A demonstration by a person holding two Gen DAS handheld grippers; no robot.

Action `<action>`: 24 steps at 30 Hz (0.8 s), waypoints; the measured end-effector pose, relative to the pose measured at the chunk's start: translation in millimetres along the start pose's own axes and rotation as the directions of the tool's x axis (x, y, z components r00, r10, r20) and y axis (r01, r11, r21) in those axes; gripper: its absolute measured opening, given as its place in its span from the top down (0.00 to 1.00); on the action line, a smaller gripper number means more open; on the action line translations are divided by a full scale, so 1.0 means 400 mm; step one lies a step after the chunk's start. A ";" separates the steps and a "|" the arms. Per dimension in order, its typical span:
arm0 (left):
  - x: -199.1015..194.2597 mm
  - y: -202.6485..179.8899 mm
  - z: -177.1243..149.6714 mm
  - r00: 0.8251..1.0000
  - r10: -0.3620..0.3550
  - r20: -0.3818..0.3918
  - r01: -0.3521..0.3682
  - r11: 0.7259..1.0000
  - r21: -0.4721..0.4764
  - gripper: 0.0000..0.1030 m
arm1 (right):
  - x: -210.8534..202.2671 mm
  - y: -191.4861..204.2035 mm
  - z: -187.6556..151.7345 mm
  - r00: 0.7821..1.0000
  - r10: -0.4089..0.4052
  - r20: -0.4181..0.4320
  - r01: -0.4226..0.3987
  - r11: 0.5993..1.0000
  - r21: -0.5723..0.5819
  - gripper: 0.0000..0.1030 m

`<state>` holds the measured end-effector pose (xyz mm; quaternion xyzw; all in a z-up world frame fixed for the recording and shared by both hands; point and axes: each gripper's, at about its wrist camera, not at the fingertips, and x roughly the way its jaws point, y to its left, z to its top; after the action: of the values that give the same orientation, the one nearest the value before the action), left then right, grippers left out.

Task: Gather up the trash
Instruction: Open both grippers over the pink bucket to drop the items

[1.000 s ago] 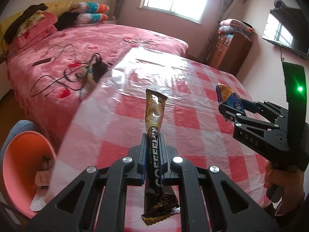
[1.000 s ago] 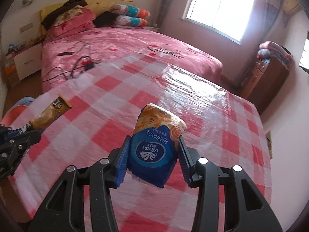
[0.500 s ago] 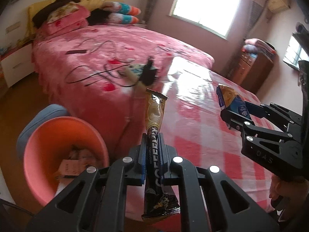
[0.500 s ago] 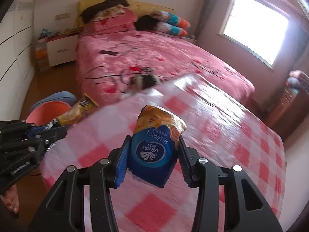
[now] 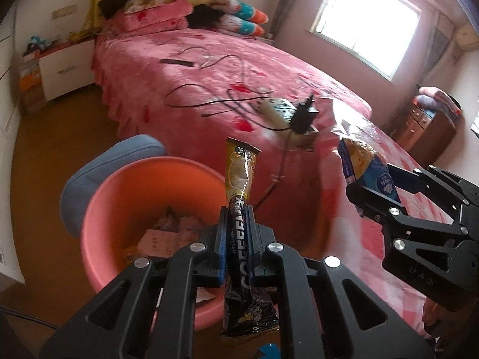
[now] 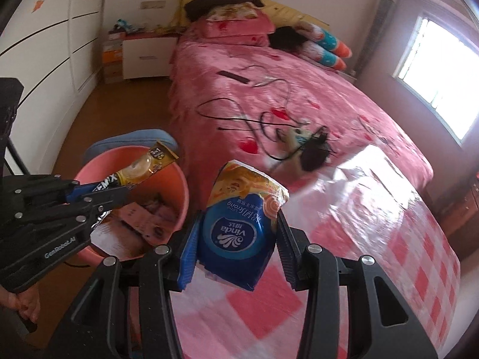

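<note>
Two pieces of trash are in your grip: the left tongs (image 5: 236,239) are clamped on a coffee sachet (image 5: 239,191), standing up between the pads, and the right tongs (image 6: 236,239) are clamped on a blue tissue pack (image 6: 239,224), wide enough that the pads stand well apart around it. What has changed over the last second is the backdrop, not the grip. A second ago both cameras looked across the checked surface (image 6: 374,239) with the pink bin (image 5: 125,197) only at the far left edge of the left view; now you have swung both hands left, off the surface's edge, and the bin fills the near left of the left view, with paper and wrappers already lying in it. The sachet's top now shows over the bin's right rim, and in the right view the sachet crosses above the bin's opening, so I judge the left load close to a drop point. The tissue pack is further right, above the corner of the surface beside the bed (image 5: 209,68), with the bin to its left; it likely needs more travel left before release. Watch the charger cable (image 5: 278,161) hanging off the bed just right of the bin, near your path.
</note>
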<state>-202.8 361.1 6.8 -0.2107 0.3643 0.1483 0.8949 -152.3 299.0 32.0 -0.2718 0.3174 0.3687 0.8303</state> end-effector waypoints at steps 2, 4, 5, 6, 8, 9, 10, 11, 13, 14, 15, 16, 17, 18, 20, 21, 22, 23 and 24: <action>0.005 0.024 -0.004 1.000 0.016 -0.004 -0.016 1.000 -0.017 0.88 | 0.018 0.024 0.015 1.000 0.023 -0.004 -0.024 1.000 -0.015 0.54; 0.011 0.049 -0.007 0.999 0.031 -0.009 -0.031 0.999 -0.036 0.88 | 0.031 0.043 0.026 0.999 0.045 -0.004 -0.045 0.999 -0.031 0.54; 0.013 0.060 -0.010 0.999 0.037 -0.011 -0.038 0.998 -0.044 0.88 | 0.035 0.055 0.031 0.999 0.053 -0.005 -0.053 0.998 -0.040 0.54; 0.017 0.070 -0.012 0.999 0.045 -0.015 -0.046 0.998 -0.053 0.88 | 0.043 0.071 0.037 0.998 0.063 -0.005 -0.063 0.996 -0.055 0.54; 0.025 0.092 -0.016 0.998 0.061 -0.024 -0.063 0.996 -0.069 0.88 | 0.052 0.091 0.042 0.997 0.076 -0.007 -0.077 0.994 -0.074 0.54; 0.030 0.102 -0.018 0.997 0.068 -0.028 -0.070 0.995 -0.077 0.88 | 0.059 0.103 0.045 0.996 0.084 -0.009 -0.084 0.993 -0.083 0.54; 0.032 0.111 -0.021 0.997 0.074 -0.030 -0.076 0.994 -0.083 0.88 | 0.068 0.115 0.048 0.996 0.092 -0.012 -0.092 0.991 -0.094 0.54; 0.037 0.121 -0.023 0.996 0.080 -0.035 -0.083 0.992 -0.092 0.88 | 0.075 0.123 0.046 0.995 0.099 -0.016 -0.100 0.990 -0.102 0.53; 0.048 0.136 -0.027 0.995 0.091 -0.047 -0.095 0.990 -0.104 0.85 | 0.094 0.137 0.046 0.993 0.115 -0.022 -0.117 0.987 -0.106 0.42; 0.054 0.145 -0.030 0.993 0.102 -0.054 -0.107 0.988 -0.113 0.73 | 0.102 0.139 0.043 0.992 0.126 -0.027 -0.129 0.986 -0.103 0.39; 0.055 0.150 -0.032 0.992 0.109 -0.058 -0.116 0.986 -0.120 0.52 | 0.107 0.137 0.040 0.989 0.142 -0.029 -0.144 0.985 -0.096 0.35; 0.056 0.155 -0.034 0.991 0.124 -0.055 -0.130 0.983 -0.129 0.47 | 0.106 0.132 0.038 0.988 0.154 -0.018 -0.155 0.984 -0.083 0.29; 0.056 0.160 -0.035 0.989 0.139 -0.049 -0.144 0.980 -0.136 0.36 | 0.104 0.129 0.037 0.989 0.148 -0.009 -0.148 0.986 -0.075 0.24; 0.053 0.163 -0.035 0.988 0.150 -0.043 -0.155 0.978 -0.138 0.33 | 0.100 0.117 0.036 0.992 0.128 0.006 -0.128 0.990 -0.059 0.18; 0.051 0.160 -0.034 0.988 0.147 -0.043 -0.151 0.980 -0.127 0.30 | 0.089 0.096 0.032 0.993 0.116 0.022 -0.116 0.993 -0.031 0.17; 0.050 0.158 -0.032 0.988 0.152 -0.041 -0.156 0.981 -0.119 0.25 | 0.083 0.081 0.031 0.993 0.109 0.033 -0.109 0.994 -0.011 0.17; 0.048 0.154 -0.030 0.986 0.162 -0.034 -0.165 0.980 -0.111 0.22 | 0.074 0.061 0.030 0.994 0.096 0.046 -0.096 0.995 0.014 0.15; 0.044 0.150 -0.028 0.986 0.166 -0.025 -0.168 0.980 -0.105 0.19 | 0.066 0.041 0.028 0.995 0.083 0.056 -0.085 0.996 0.039 0.14; 0.039 0.141 -0.025 0.985 0.169 -0.010 -0.170 0.981 -0.093 0.16 | 0.061 0.027 0.025 0.995 0.077 0.062 -0.081 0.995 0.056 0.14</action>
<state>-221.8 406.9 -26.0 -0.2207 0.3747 0.2405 0.8678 -144.7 323.0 18.5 -0.2234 0.3137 0.3999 0.8318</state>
